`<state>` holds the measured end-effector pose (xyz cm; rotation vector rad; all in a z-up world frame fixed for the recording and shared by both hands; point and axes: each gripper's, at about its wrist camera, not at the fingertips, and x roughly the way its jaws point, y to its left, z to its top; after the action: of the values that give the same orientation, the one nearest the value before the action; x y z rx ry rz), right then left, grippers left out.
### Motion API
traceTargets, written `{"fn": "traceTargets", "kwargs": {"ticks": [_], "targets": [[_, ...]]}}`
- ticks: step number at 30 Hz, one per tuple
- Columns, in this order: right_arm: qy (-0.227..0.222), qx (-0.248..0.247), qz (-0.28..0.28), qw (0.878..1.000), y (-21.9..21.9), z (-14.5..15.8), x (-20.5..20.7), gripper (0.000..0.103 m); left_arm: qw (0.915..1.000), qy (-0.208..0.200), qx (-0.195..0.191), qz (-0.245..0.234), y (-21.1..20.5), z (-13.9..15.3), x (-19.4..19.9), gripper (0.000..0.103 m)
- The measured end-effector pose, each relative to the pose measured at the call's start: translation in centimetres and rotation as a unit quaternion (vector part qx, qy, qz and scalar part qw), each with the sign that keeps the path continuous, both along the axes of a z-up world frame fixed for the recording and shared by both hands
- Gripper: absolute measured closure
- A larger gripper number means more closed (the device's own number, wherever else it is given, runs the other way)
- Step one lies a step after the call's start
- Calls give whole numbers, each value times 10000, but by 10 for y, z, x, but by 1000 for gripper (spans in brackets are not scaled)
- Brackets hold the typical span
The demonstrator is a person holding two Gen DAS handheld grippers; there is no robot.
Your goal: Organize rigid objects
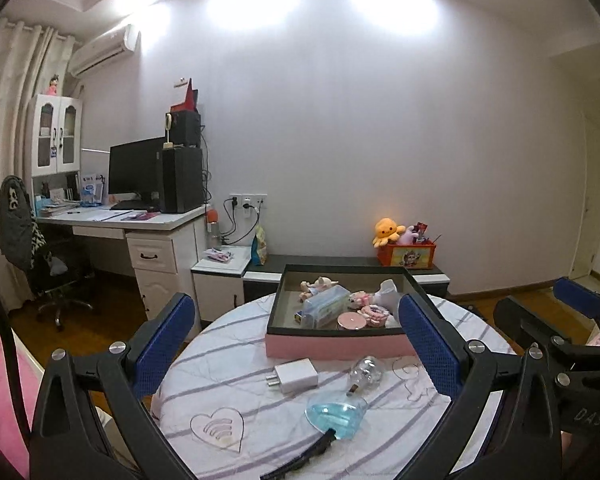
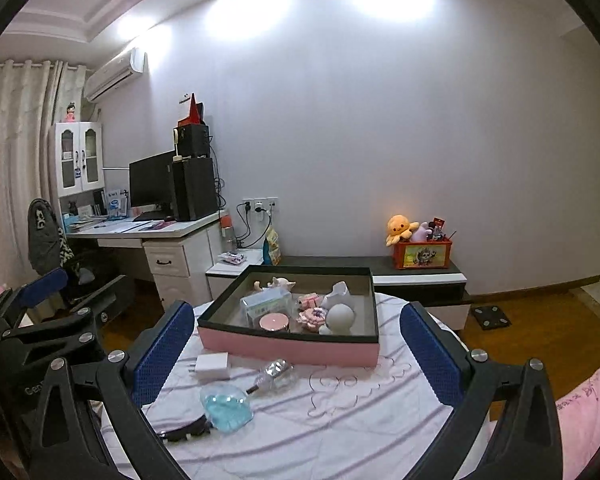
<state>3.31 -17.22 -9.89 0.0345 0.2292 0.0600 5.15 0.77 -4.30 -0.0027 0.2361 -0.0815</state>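
I am holding my left hand-held gripper (image 1: pixel 296 354) above the near edge of the round bench (image 1: pixel 204 380), its blue-padded fingers (image 1: pixel 166 344) spread wide with nothing between them. My right hand-held gripper (image 2: pixel 298 354) is hovering the same way, its fingers (image 2: pixel 430 354) spread apart and gripping nothing; in the left wrist view it is showing at the far right (image 1: pixel 572 320).

The bench is wearing a white cloth with purple stripes and a stitched heart (image 1: pixel 218 428). At the back of it a pink box (image 2: pixel 290 346) with a dark rim is sitting open. Inside it I am seeing a clear plastic case (image 2: pixel 266 304), a round pink tin (image 2: pixel 274 323), a flower-shaped pink piece (image 2: pixel 312 316), a white ball (image 2: pixel 340 315), a white figure (image 2: pixel 338 293) and a small pale toy animal (image 2: pixel 282 282), all lying close together.

Four things are lying loose on the cloth in front of the box. A white charger plug (image 1: pixel 296 376) is lying just beside the box's front wall. A clear light bulb (image 1: pixel 364 372) is lying on its side to the right of the plug. A clear piece filled with blue (image 1: pixel 336 416) is lying nearer to me, touching the bulb's base. A black hair clip (image 1: pixel 300 456) is lying nearest, its end at the blue piece's edge.

Beyond the bench, a low cabinet (image 2: pixel 420 272) along the wall is carrying an orange toy bin (image 2: pixel 422 255).
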Motion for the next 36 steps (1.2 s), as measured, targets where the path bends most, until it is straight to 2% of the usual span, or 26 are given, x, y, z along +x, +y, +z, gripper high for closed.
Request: {"fn": "traceTargets", "kwargs": {"ticks": [5, 9, 24, 29, 32, 36], "targets": [[-83, -115, -77, 9999, 3, -6, -17, 0, 9998, -134, 117, 51, -2, -5, -14, 0], [-183, -73, -212, 9996, 3, -12, -28, 0, 9997, -226, 9, 16, -1, -9, -19, 0], [4, -59, -262, 9996, 3, -25, -23, 0, 10000, -21, 62, -65, -1, -23, -8, 0], [206, 28, -189, 9996, -1, -35, -11, 0, 9990, 375, 206, -161, 7, -46, 7, 0], [380, 1, -275, 9989, -8, -47, -2, 0, 9961, 851, 175, -179, 17, -69, 22, 0], [751, 108, -362, 9965, -19, -67, 15, 0, 9881, 1502, -31, -314, 25, -100, 44, 0]]}}
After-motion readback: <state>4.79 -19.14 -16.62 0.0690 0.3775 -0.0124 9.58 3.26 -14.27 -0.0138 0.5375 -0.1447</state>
